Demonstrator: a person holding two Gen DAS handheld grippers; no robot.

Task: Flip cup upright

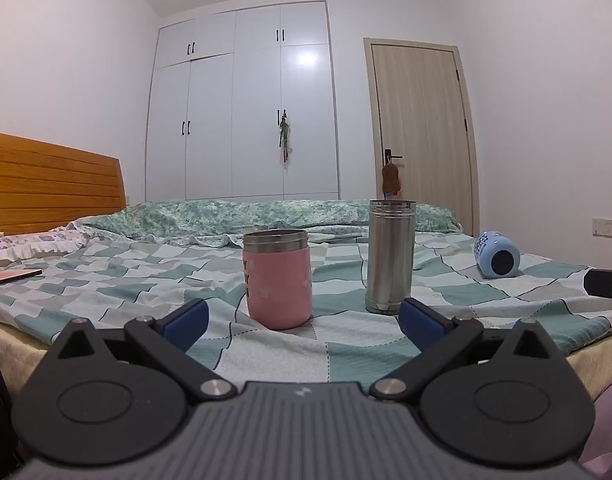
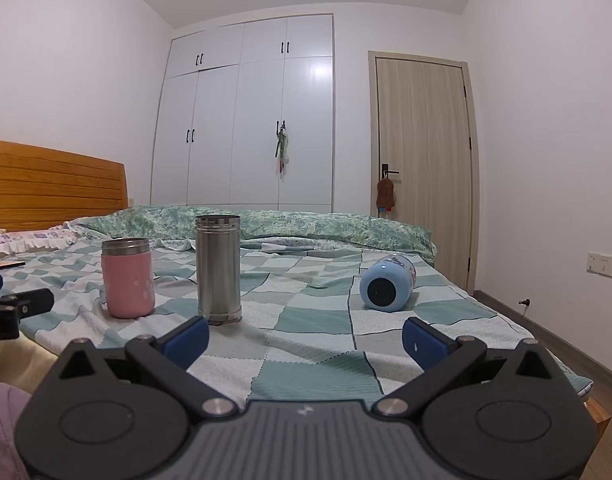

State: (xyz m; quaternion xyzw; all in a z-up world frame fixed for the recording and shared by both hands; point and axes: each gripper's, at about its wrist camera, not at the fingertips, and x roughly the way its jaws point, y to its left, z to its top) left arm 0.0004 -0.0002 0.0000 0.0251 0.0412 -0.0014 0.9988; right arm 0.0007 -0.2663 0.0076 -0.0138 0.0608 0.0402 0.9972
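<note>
The left gripper [image 1: 302, 326], black-armed with blue pads, stands wide open and holds nothing, low over the near edge of a bed covered by a green, white and grey checked blanket [image 1: 146, 280]. Straight ahead of it a squat pink cup with a steel rim [image 1: 276, 278] stands upright; just to its right stands a tall brushed-steel cylindrical flask [image 1: 389, 256], also upright. Well off to the right, the pale blue cup with darker blue printing [image 1: 497, 254] lies on its side, its dark round base turned toward the camera. From the right wrist, the right gripper [image 2: 304, 340] is likewise spread wide and empty. Here the blue cup [image 2: 385, 282] lies ahead and slightly right of centre on the blanket [image 2: 306, 320], tipped over, base nearest, printed body pointing away toward the folded floral quilt [image 2: 286, 222]. The pink cup [image 2: 128, 278] and steel flask [image 2: 218, 274] stand to the left.
</note>
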